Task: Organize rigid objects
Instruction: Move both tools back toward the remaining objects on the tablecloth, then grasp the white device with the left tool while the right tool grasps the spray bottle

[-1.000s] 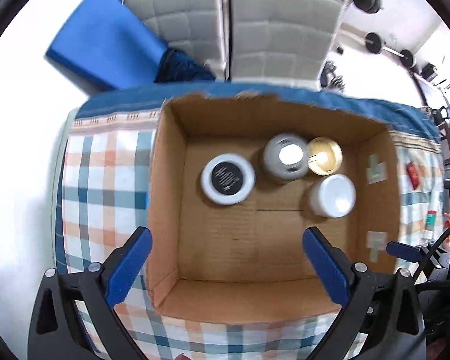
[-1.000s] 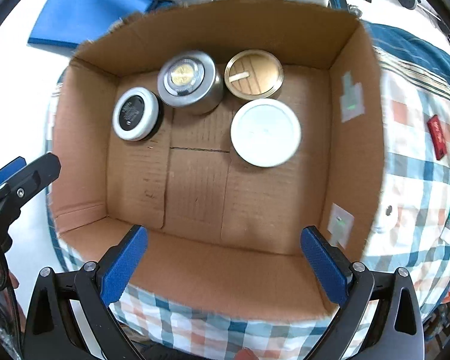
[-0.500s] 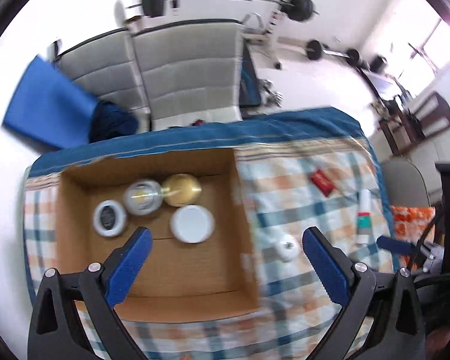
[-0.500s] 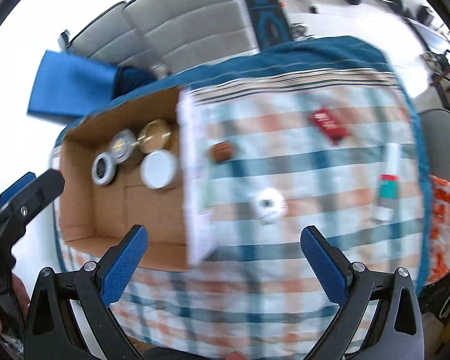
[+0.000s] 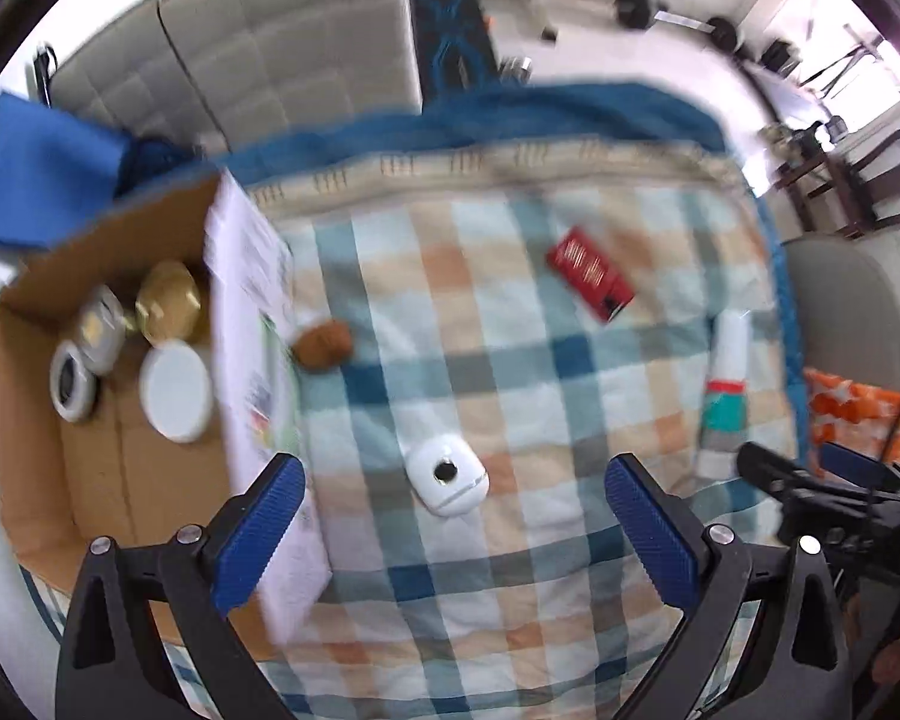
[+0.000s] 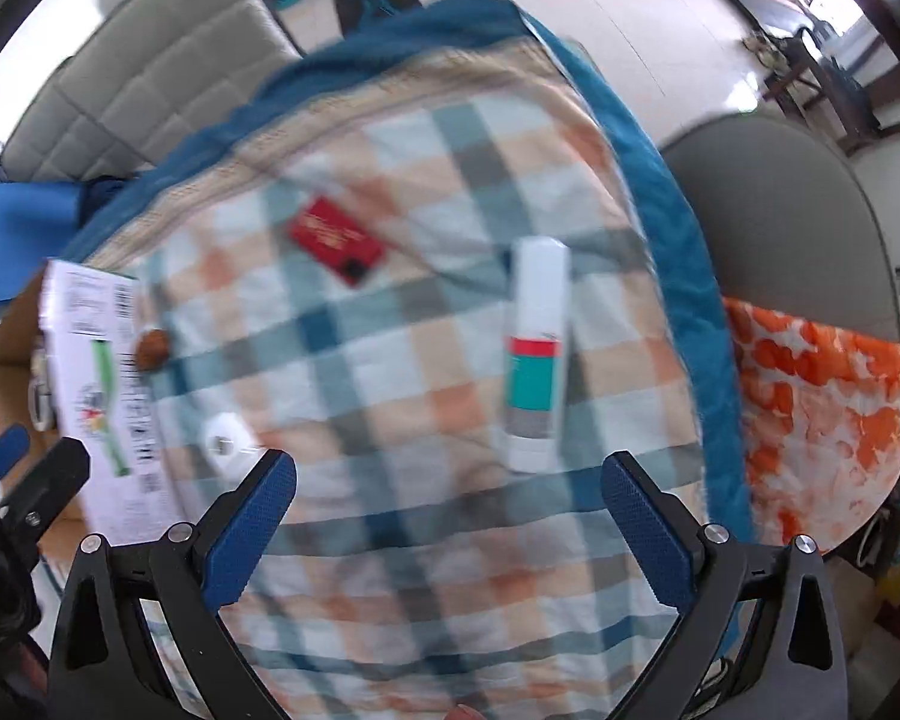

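Fingers (image 6: 252, 522) of right gripper (image 6: 450, 531): spread, empty. Left gripper (image 5: 450, 531): likewise spread. Tube (image 6: 537, 354): on checked cloth (image 6: 390, 360), directly ahead, long axis in line with right gripper; right nearer.

Cardboard box (image 6: 6, 396): in the right wrist view, cut off by the left edge, its contents mostly hidden behind its white printed flap (image 6: 99, 372). Print on that flap: too blurred to read. Red packet (image 6: 336, 240) beyond the box: lettering illegible.
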Demonstrator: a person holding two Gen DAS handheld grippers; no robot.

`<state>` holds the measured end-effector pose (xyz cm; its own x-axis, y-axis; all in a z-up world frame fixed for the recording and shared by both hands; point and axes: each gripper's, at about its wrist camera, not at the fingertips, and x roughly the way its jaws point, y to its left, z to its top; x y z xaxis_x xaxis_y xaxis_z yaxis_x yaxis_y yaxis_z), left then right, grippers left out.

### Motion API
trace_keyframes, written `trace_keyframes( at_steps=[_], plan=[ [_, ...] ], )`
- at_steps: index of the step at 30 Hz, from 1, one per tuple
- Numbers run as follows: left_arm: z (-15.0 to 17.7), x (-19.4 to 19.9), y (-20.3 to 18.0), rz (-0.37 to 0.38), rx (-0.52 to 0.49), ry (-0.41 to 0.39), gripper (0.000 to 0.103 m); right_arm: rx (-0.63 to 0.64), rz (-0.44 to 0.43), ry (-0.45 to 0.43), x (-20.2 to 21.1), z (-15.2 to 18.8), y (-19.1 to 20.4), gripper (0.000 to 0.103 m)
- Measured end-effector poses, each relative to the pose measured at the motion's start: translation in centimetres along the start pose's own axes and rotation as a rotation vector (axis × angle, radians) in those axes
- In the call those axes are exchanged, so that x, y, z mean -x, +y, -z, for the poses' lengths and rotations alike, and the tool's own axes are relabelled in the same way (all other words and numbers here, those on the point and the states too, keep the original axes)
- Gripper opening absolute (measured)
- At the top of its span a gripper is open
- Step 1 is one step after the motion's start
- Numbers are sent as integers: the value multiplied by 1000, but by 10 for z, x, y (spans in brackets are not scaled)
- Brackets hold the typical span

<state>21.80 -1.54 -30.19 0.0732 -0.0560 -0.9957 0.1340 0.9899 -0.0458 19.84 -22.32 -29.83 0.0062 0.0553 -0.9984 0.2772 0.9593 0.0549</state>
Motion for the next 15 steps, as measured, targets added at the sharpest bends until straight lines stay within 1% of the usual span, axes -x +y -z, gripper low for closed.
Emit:
trace_keyframes(
  at_steps=[2, 3, 4, 5, 6, 7, 9, 10, 11, 14, 15],
  plan=[
    [2, -22, -5, 1, 14, 34, 103, -24, 26, 20, -18, 1, -14, 101],
    [3, -32, -8, -9, 13, 49, 103, -39, 44, 27, -29, 2, -20, 97],
    [4, -43, -12, -35, 8, 72, 100, -56, 58, 40, -41, 3, -24, 89],
    [5, -53, -16, -44, 3, 95, 93, -73, 57, 52, -51, 4, -28, 84],
    [5, -61, -18, -51, 6, 113, 91, -92, 52, 64, -61, 5, -31, 78],
    [6, -67, -19, -61, 14, 128, 90, -110, 50, 79, -71, 6, -34, 75],
    [7, -79, -18, -61, 37, 147, 90, -140, 31, 93, -84, 7, -38, 75],
    [7, -85, -17, -74, 45, 157, 90, -150, 30, 94, -89, 7, -40, 75],
    [9, -94, -15, -90, 52, 178, 90, -153, 29, 94, -92, 7, -41, 75],
    [16, -119, -7, -96, 77, 266, 90, -156, 27, 92, -97, 6, -45, 75],
    [19, -124, -3, -97, 93, 272, 90, -156, 22, 94, -99, 7, -46, 72]
  ],
)
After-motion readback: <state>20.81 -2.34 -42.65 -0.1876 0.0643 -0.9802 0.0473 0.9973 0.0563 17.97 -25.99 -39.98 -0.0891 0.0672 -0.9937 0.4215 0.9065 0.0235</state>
